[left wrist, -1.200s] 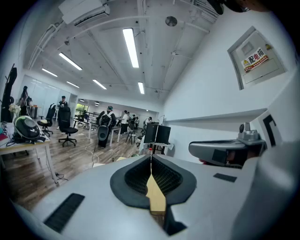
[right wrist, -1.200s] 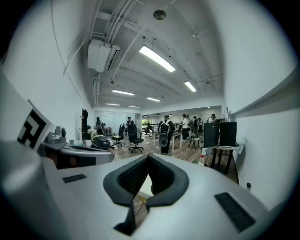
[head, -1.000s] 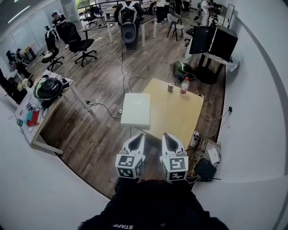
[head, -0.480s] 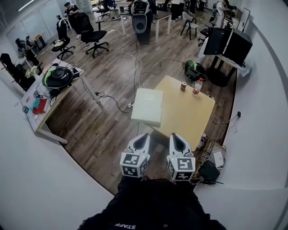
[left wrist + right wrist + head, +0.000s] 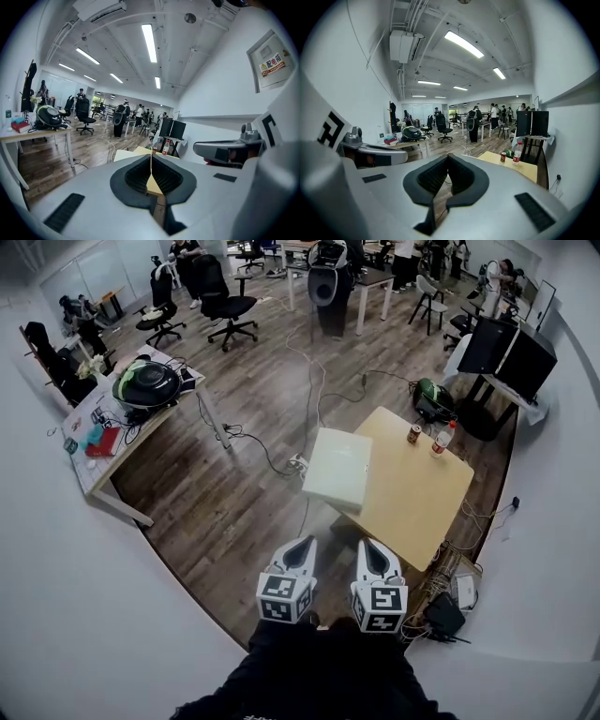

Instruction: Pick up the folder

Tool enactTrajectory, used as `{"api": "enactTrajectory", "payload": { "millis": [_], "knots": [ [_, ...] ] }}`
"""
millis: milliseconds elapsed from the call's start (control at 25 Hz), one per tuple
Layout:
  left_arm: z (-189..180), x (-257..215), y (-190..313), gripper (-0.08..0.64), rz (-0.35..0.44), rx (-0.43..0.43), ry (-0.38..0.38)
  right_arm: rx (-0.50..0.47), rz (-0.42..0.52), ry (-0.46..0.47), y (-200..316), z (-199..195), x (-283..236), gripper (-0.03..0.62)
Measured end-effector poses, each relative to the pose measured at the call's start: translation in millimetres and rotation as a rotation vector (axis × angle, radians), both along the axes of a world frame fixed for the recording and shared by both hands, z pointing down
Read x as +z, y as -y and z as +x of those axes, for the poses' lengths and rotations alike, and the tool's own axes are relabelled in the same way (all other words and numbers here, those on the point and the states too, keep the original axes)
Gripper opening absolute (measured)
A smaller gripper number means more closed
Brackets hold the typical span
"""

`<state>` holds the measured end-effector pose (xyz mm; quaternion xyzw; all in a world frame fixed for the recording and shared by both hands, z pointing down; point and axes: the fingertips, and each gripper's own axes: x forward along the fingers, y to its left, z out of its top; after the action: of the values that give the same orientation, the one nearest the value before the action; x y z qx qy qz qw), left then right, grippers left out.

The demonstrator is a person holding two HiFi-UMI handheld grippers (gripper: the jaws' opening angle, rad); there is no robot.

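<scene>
Left gripper (image 5: pixel 301 543), right gripper (image 5: pixel 368 546) lower, parallel

Bright, even illumination from long white ceiling strip lights (image 5: pixel 149 42); shadows on the brown wooden floor (image 5: pixel 216 502) are faint. Fisheye curvature bends all edges, corners vignette dark, and the near left gripper (image 5: pixel 151 158) appears soft.
</scene>
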<state>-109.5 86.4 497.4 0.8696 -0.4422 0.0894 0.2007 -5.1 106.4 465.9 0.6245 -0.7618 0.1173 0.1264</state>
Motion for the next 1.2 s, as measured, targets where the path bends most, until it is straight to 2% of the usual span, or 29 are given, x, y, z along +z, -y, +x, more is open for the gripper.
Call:
{"api": "enactTrajectory", "payload": {
  "millis": [360, 640, 920, 1200],
  "knots": [
    [-36, 14, 1, 0.035, -0.033, -0.032, 0.002, -0.023, -0.015, -0.007, 4, -32, 14, 0.023],
    [-34, 25, 17, 0.035, -0.062, -0.048, -0.001, -0.055, -0.038, -0.017, 22, -36, 22, 0.023],
    [-5, 33, 65, 0.035, -0.07, -0.048, 0.014, -0.051, -0.046, 0.004, 72, -4, 31, 0.023],
    [57, 18, 151, 0.035, -0.041, -0.01, 0.016, -0.045, -0.032, 0.018, 152, 48, 20, 0.023]
  ]
}}
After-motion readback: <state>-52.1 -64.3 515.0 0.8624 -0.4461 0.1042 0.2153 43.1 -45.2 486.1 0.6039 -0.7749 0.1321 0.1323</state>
